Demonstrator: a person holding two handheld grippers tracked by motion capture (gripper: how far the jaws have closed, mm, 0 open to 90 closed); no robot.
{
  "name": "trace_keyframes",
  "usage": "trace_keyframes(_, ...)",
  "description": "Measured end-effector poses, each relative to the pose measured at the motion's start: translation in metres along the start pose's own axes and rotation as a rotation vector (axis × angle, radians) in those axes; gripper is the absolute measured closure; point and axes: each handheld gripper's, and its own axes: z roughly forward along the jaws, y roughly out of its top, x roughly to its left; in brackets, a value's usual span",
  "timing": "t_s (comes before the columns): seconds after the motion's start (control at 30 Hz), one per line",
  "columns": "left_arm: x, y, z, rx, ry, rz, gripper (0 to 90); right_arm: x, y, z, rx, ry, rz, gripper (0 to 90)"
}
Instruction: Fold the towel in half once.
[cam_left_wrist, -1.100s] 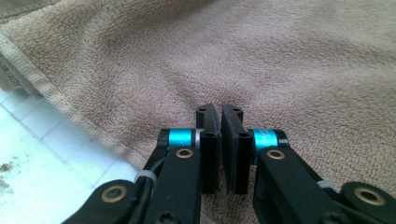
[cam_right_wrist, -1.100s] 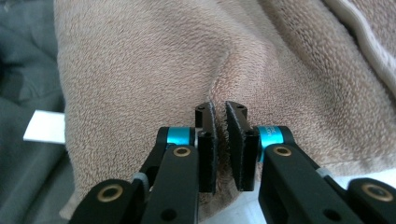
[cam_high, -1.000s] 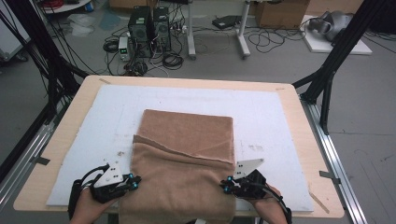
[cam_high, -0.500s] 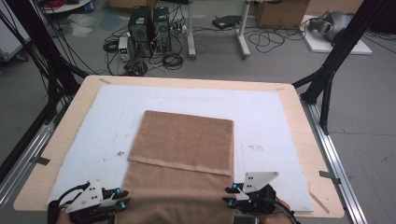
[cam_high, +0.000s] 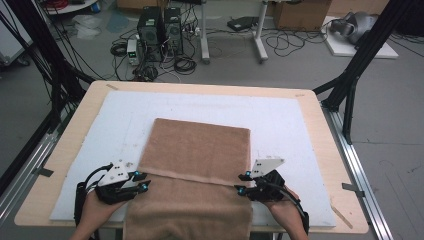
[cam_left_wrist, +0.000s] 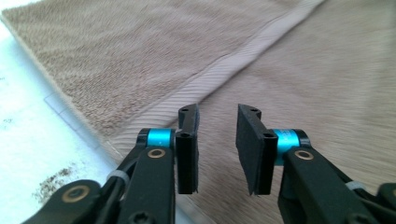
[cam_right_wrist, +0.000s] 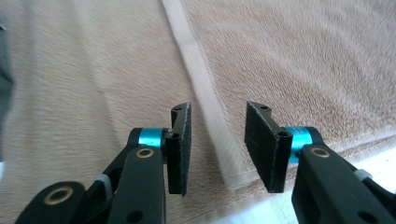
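Both the left gripper (cam_high: 143, 181) and right gripper (cam_high: 241, 183) are just opening, empty, flanking the folded brown terry towel's (cam_high: 200, 150) hem, 1 per side.

white mat (cam_high: 300, 125) bare around the folded towel (cam_high: 200, 150), nothing standing

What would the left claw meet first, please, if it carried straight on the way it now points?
Most likely the brown terry towel: the open, empty left claw aims at the pale hem band of its folded-over layer, though how far off is hard to judge.
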Motion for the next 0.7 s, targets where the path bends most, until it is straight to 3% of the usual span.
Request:
trace_keyframes(0.2,0.01,0.006,0.006,0.008,0.034,-0.003,62.2,-0.007,-0.004,0.013,0.052,-0.004,-0.008,60.0)
trace_keyframes(0.3,0.015,0.008,0.006,0.005,0.043,-0.023,60.8,-0.009,-0.005,0.013,0.048,-0.007,-0.008,69.8)
trace_keyframes(0.4,0.019,0.009,0.015,0.058,0.027,-0.041,61.2,-0.013,-0.004,0.013,0.051,0.0,0.0,78.3)
trace_keyframes(0.47,0.02,0.009,0.02,0.094,0.026,-0.035,65.6,-0.014,-0.003,0.012,0.052,0.008,-0.001,80.6)
trace_keyframes(0.6,0.019,0.012,0.019,0.097,0.029,-0.018,83.8,-0.015,-0.001,0.01,0.042,0.017,0.009,82.2)
trace_keyframes(0.7,0.019,0.013,0.018,0.092,0.029,-0.008,88.1,-0.016,0.0,0.006,0.029,0.021,0.014,82.8)
